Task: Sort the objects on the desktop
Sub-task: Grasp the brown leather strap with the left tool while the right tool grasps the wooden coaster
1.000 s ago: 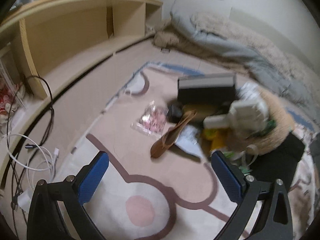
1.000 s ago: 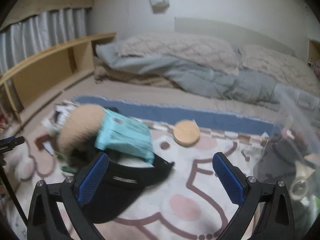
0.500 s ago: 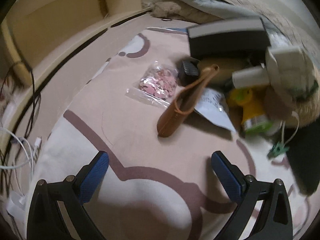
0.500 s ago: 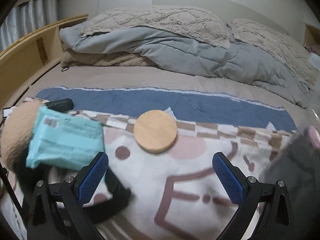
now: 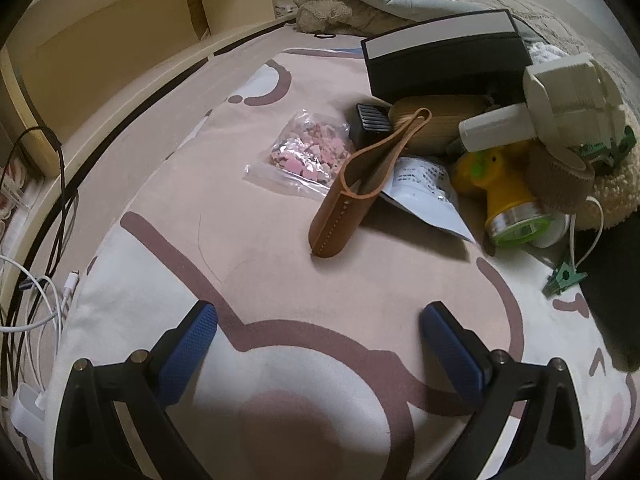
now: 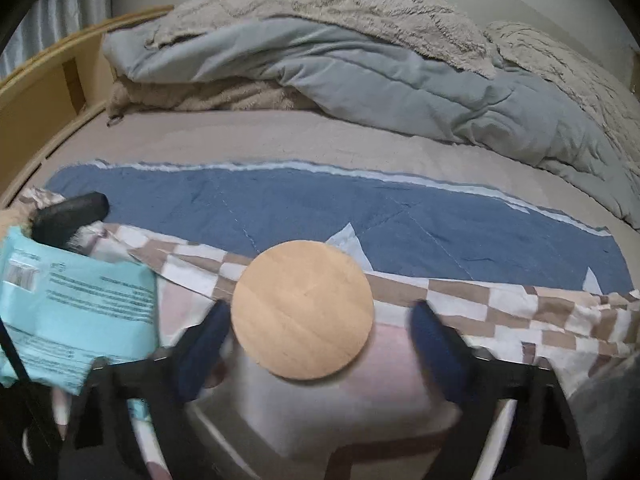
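Note:
In the left wrist view a brown leather pouch (image 5: 352,196) lies on the patterned mat (image 5: 280,288), ahead of my open, empty left gripper (image 5: 318,334). Beside it lie a clear bag of pink bits (image 5: 304,152), a black box (image 5: 448,60), a yellow duck toy (image 5: 504,184) and a white device (image 5: 560,96). In the right wrist view a round wooden disc (image 6: 303,309) lies flat on the mat, between the fingers of my open right gripper (image 6: 320,340). A teal packet (image 6: 76,312) lies to its left.
A wooden shelf unit (image 5: 120,40) runs along the left, with cables (image 5: 44,280) by its base. A grey duvet and beige blanket (image 6: 360,72) are piled behind the mat. A black cap (image 5: 612,288) lies at the right. A green clip (image 5: 562,278) sits near it.
Both grippers have moved forward and lower. The pouch and pile now loom closer to the left gripper. The wooden disc has come in between the right gripper's fingers.

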`<state>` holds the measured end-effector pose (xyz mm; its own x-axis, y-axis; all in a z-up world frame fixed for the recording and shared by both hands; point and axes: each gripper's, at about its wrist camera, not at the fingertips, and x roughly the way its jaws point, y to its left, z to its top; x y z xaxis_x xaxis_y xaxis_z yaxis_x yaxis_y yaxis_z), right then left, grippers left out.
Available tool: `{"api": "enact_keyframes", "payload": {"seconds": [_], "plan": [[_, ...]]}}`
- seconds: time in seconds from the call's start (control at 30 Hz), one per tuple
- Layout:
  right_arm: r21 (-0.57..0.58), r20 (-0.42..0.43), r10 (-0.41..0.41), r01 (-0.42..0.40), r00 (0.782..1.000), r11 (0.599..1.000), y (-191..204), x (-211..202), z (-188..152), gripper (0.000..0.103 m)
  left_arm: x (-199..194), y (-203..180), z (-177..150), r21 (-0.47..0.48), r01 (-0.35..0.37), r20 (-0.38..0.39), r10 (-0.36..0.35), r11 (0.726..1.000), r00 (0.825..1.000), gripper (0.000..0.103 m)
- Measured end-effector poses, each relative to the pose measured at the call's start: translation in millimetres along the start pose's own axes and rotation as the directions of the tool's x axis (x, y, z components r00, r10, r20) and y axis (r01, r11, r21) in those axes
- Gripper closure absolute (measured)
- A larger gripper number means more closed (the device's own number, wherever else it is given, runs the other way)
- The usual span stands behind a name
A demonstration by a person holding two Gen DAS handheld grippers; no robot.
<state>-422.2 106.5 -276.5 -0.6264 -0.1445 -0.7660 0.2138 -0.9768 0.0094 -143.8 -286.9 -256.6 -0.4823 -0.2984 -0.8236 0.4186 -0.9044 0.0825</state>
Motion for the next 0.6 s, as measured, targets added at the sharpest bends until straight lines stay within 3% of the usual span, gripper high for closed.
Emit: {"api": "enact_keyframes", "payload": {"seconds": [0.1,0.23,0.4,0.47,0.53,0.6], "plan": [[-0.021,-0.016,0.009,-0.010,1.000,1.000,2,10,-6,0.023,-3,0,1,-0.025,0.000,0.012,0.001,1.000,1.000,0.000],[-0.008,0.000,0.021,-0.021,1.000,1.000,-1,11,-7,0.022,-10,5,11,-0.074,0.093,0.064,-0.088,0.993,0.994,0.006],[-0.022,-0.031,0.039,-0.039,0.999,0.999,1,16,-7,0.004,-7,6,27,-0.104,0.151,0.073,-0.144,0.983,0.987,0.033],[-0.026,-0.041,0.040,-0.042,0.998,0.999,2,16,-7,0.001,-4,5,30,-0.104,0.167,0.065,-0.161,0.980,0.985,0.048],[-0.028,-0.047,0.045,-0.046,0.998,0.999,2,18,-7,0.000,-1,4,35,-0.106,0.183,0.065,-0.177,0.977,0.982,0.050],[-0.021,-0.045,0.053,-0.054,0.998,0.998,1,17,-7,0.000,0,5,39,-0.106,0.182,0.068,-0.176,0.978,0.982,0.063]]}}
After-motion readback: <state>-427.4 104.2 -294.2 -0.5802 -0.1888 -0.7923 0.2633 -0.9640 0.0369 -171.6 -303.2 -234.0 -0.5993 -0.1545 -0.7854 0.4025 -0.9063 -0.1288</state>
